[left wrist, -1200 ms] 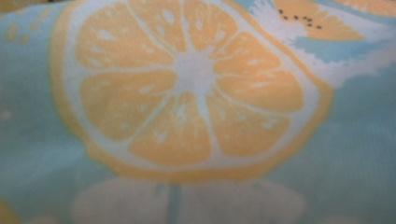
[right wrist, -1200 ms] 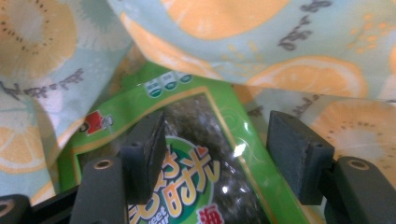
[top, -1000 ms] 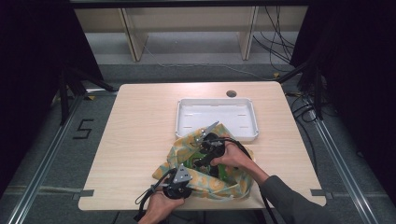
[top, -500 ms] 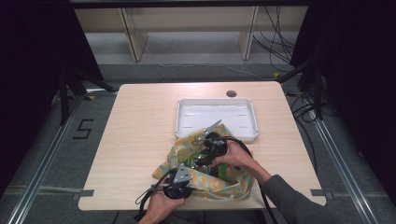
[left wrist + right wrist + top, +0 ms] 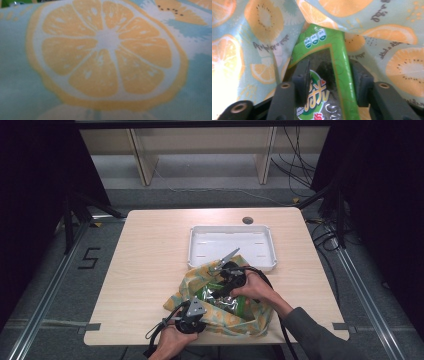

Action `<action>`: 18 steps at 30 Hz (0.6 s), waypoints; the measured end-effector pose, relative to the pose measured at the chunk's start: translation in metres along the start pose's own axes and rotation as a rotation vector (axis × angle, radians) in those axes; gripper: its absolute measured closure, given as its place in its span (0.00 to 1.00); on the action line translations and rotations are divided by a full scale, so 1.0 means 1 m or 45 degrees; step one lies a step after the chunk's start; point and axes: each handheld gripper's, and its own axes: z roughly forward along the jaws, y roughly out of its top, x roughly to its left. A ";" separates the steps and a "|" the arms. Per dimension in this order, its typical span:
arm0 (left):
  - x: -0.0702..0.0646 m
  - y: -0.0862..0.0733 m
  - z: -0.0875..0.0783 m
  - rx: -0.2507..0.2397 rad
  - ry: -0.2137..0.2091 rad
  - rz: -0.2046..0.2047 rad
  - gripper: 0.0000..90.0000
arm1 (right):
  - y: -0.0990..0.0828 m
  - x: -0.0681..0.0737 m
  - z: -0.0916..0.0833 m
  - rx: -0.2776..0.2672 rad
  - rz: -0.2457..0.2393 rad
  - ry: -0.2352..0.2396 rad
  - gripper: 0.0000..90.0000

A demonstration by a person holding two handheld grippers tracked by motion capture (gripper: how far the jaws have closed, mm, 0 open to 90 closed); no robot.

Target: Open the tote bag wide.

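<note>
From the high view, my left gripper [image 5: 194,311] sits at the near edge of the table [image 5: 150,260], its jaws buried in the near side of the fruit-print cloth bag [image 5: 252,320] and clamped together on that fabric. My right gripper [image 5: 229,279] reaches into the bag's open mouth from the far side, down over the green snack packet [image 5: 231,304] that lies inside the bag. The bag is spread on the near half of the table, its far edge just beside the white tray [image 5: 197,251], which stands behind it toward the middle of the table. A flap of the bag's rim sticks up next to my right gripper, in front of the tray's near wall.

In the left gripper view, the cloth bag [image 5: 107,57] is pressed right up against the camera: a blurred orange slice on pale blue fabric. A sliver of green shows at the top left corner.

In the right gripper view, my right gripper [image 5: 332,82] has its two black jaws either side of the green snack packet [image 5: 337,50]. The jaws have just been closing, and the packet is between them; the left pad lies over its printed front and the right pad stands against its edge, though I cannot tell whether they already press. The bag's [image 5: 262,30] fruit-print cloth folds around the packet on all sides
</note>
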 end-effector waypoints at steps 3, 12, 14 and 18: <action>0.000 0.000 0.000 0.008 0.000 0.001 1.00 | 0.000 0.000 -0.005 0.003 0.011 0.038 0.67; 0.000 0.000 0.000 0.005 0.001 -0.032 1.00 | 0.000 0.008 -0.009 0.005 0.050 0.059 0.72; 0.000 0.000 0.000 0.006 -0.001 -0.035 1.00 | 0.000 0.009 -0.010 0.001 0.064 0.077 0.73; 0.000 0.000 0.000 0.010 0.001 -0.032 1.00 | 0.000 0.012 -0.013 0.021 0.088 0.120 0.75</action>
